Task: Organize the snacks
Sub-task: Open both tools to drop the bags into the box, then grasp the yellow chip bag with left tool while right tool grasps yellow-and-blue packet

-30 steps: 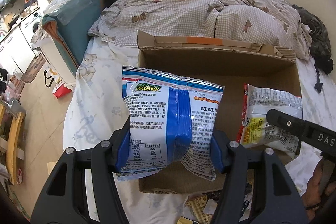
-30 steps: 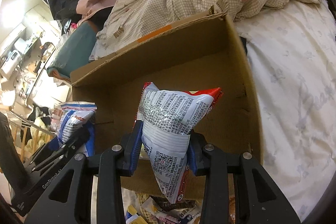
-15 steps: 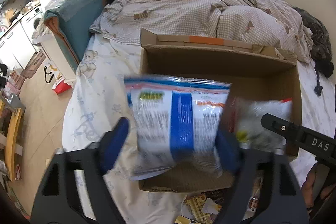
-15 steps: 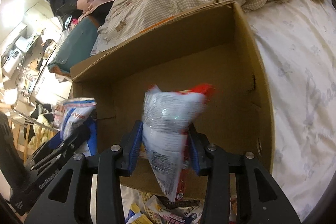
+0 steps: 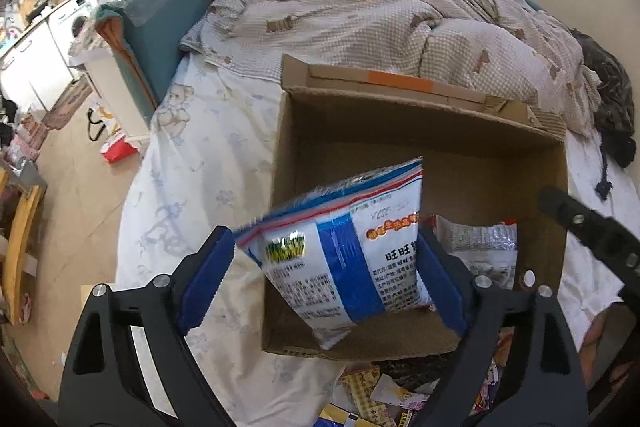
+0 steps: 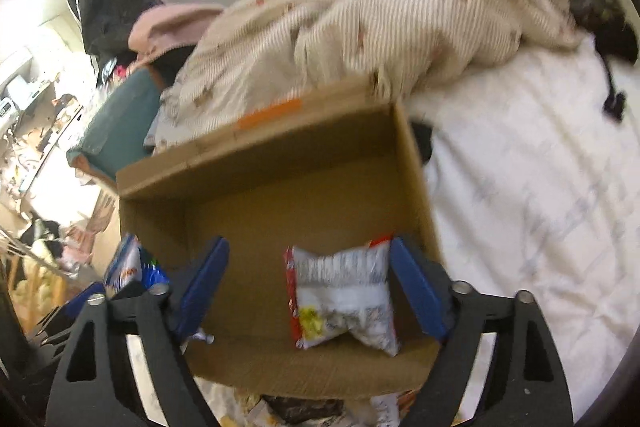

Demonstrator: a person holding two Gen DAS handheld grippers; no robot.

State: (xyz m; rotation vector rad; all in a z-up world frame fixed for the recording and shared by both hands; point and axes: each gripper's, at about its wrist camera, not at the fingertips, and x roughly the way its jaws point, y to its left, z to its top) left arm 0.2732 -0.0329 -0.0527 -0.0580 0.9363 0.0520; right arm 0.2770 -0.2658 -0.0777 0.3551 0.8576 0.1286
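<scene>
- The bed (image 5: 192,163) carries everything: a rumpled checked quilt (image 5: 380,23) at the far side and an open cardboard box (image 5: 404,119) on the sheet in front of it.
- The cardboard box sits directly ahead of both grippers, open side up, its near wall closest to them; a loose heap of other snack packets (image 5: 384,395) lies on the sheet just this side of that wall.
- The blue-and-white snack bag (image 5: 348,259) hangs tilted over the box's near left corner, its long axis slanting from upper right to lower left, blurred as if in motion.
- The left gripper (image 5: 324,279) has its jaws spread wide; the bag touches the right blue pad but stands clear of the left one, so it looks released, not pinched.
- The silver-and-red snack packet (image 6: 344,295) lies low in the near right of the box, between the spread jaws of the right gripper (image 6: 312,287), which holds nothing.
- Judgement: both bags are going into the box, and the next pick would come from the heap below and behind both grippers, equally near to either.
- The right wrist view shows the packet lying free; the left wrist view shows only its top edge behind the blue bag.
</scene>
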